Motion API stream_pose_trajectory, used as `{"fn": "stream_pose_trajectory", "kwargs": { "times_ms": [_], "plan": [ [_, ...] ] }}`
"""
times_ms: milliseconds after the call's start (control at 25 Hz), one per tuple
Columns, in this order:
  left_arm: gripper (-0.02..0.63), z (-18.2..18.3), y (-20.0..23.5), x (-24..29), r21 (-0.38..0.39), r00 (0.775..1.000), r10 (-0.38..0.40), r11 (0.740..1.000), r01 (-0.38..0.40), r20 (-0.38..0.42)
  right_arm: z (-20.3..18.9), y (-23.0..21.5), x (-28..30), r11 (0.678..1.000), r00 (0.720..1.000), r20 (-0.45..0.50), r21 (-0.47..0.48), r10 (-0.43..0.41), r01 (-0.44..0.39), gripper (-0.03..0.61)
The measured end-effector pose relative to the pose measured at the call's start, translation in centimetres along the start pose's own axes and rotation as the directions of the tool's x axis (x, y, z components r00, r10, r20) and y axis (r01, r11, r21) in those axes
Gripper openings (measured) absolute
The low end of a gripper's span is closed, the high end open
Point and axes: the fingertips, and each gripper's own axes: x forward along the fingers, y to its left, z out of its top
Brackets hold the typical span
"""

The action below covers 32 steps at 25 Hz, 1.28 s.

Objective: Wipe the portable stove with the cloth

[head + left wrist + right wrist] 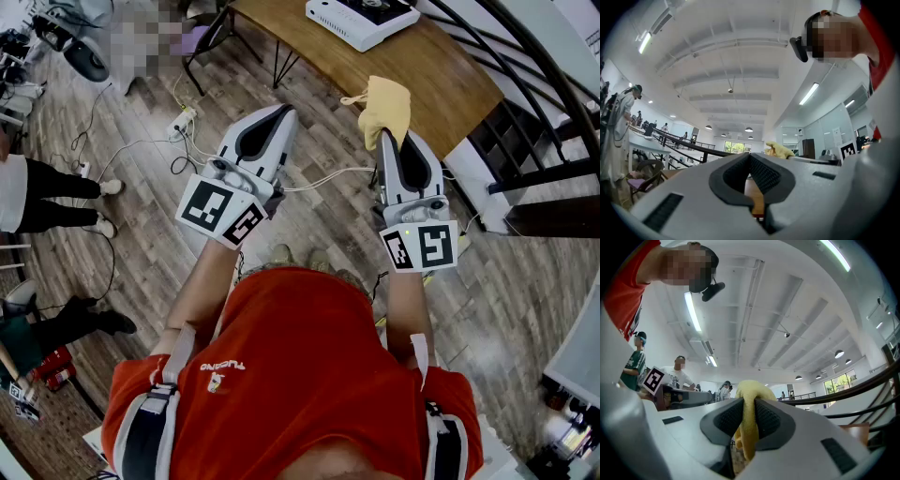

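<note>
A yellow cloth [385,106] bunches out of my right gripper [393,137], which is shut on it; in the right gripper view the cloth [749,420] is pinched between the ribbed pads. My left gripper [285,111] is shut with nothing in it, its pads [761,172] meeting at the tip. Both grippers are held up in front of the person's chest, pointing toward the wooden table [441,80]. The white portable stove [360,19] sits on the far end of that table, well beyond both grippers.
A dark stair railing [525,103] runs along the right of the table. Cables and a power strip [181,122] lie on the wood floor to the left. A chair [211,37] stands at the table's left; a person's legs [56,192] show at the far left.
</note>
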Motion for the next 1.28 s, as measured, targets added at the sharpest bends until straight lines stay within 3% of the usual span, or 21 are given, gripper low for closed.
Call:
{"fn": "stream_pose_trajectory", "kwargs": {
  "times_ms": [680, 1040, 1280],
  "plan": [
    [0.009, -1.4, 0.7, 2.5, 0.004, 0.997, 0.073, 0.997, -0.073, -0.004, -1.3, -3.6, 0.5, 0.999, 0.999, -0.001, 0.037, 0.036, -0.036, 0.084],
    [0.009, -2.4, 7.5, 7.6, -0.002, 0.999, 0.048, 0.999, -0.048, 0.014, -3.6, -6.2, 7.7, 1.0, 1.0, -0.002, 0.003, 0.011, -0.011, 0.084],
    [0.009, -3.0, 15.4, 13.0, 0.011, 1.0, -0.005, 1.0, 0.006, -0.015, -6.0, -8.3, 16.3, 0.999, 0.999, -0.036, -0.019, -0.039, 0.039, 0.084]
  ]
}}
